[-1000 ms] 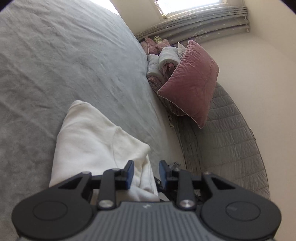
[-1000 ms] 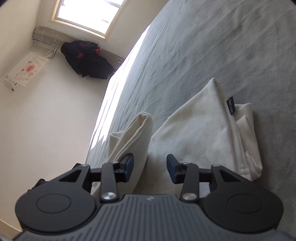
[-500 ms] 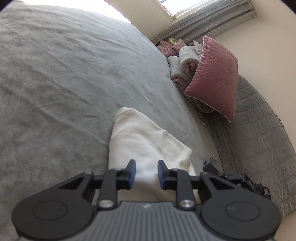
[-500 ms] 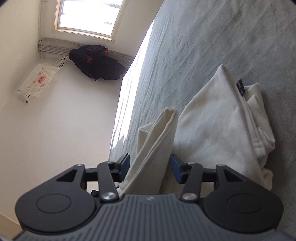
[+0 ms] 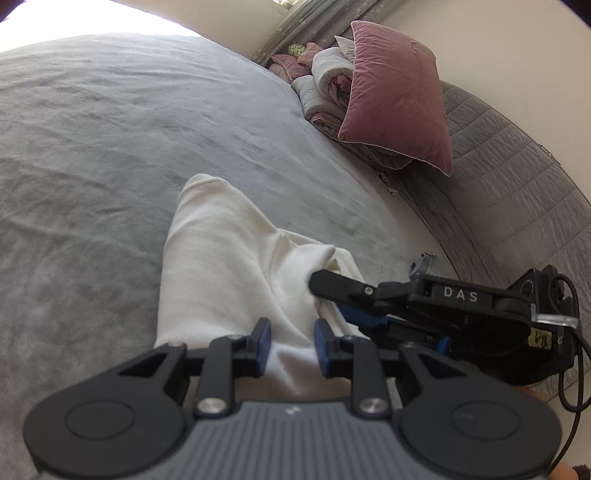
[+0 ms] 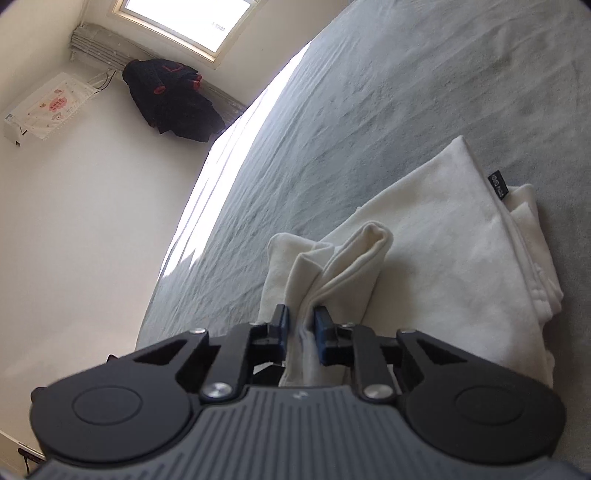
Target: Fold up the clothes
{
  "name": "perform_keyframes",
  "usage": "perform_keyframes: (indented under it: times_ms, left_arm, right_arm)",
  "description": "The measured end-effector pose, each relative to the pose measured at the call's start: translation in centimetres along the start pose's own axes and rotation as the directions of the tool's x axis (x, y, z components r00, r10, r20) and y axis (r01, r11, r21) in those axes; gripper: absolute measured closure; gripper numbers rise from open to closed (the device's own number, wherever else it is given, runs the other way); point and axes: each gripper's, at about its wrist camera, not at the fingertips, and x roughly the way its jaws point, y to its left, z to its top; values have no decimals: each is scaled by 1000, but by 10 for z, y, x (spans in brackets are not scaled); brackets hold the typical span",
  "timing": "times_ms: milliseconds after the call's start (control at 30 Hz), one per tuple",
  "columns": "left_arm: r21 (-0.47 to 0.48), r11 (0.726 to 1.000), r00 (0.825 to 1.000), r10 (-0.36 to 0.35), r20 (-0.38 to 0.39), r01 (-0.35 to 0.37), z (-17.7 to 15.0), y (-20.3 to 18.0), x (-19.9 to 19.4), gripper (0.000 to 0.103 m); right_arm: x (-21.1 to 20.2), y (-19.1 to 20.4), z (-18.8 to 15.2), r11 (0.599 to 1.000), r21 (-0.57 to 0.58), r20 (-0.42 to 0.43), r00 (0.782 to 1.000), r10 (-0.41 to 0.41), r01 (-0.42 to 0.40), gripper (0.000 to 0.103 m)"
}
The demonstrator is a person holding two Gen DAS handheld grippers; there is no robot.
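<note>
At the bottom centre of the left wrist view, the left gripper has white cloth of the cream garment running between its blue pads, which sit against the fabric, so it is grasping the garment. Just to the right in that frame, the right gripper reaches in from the right edge with its black finger pressed into a bunched fold of the same garment. In the right wrist view the right gripper is at bottom centre, its jaws closing with a pinched ridge of the garment caught between the pads. The rest of the garment lies partly folded to the right of centre on the grey bed, a small dark label at its far corner. Farther off, in the upper right of the left wrist view, a pink pillow leans on rolled bedding against a quilted headboard. In the upper left of the right wrist view, a dark jacket hangs below a window
</note>
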Motion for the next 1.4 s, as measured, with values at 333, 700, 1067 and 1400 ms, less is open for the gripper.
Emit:
perform_keyframes:
  times_ms: [333,700,1067,1400]
  left_arm:
    - [45,999,992,12,127,-18,22,-5,-28,78]
    - [156,988,996,7,93,-22,9,-22,-5,84]
    - [270,963,1000,7,14,-10,-12,-40,22,84]
    - [377,926,999,39,-4,-35,-26,-57,33,84]
  right_arm:
    - [-27,1,15,996,-85,96,995,5,3,89]
    - [-45,-24,27,995,-74,145,988,-57,68,89]
    - [-58,-56,28,990,-43,121,984,-131,137,89]
    - [-64,-43,21,960,-179,145,970,-193,217,83]
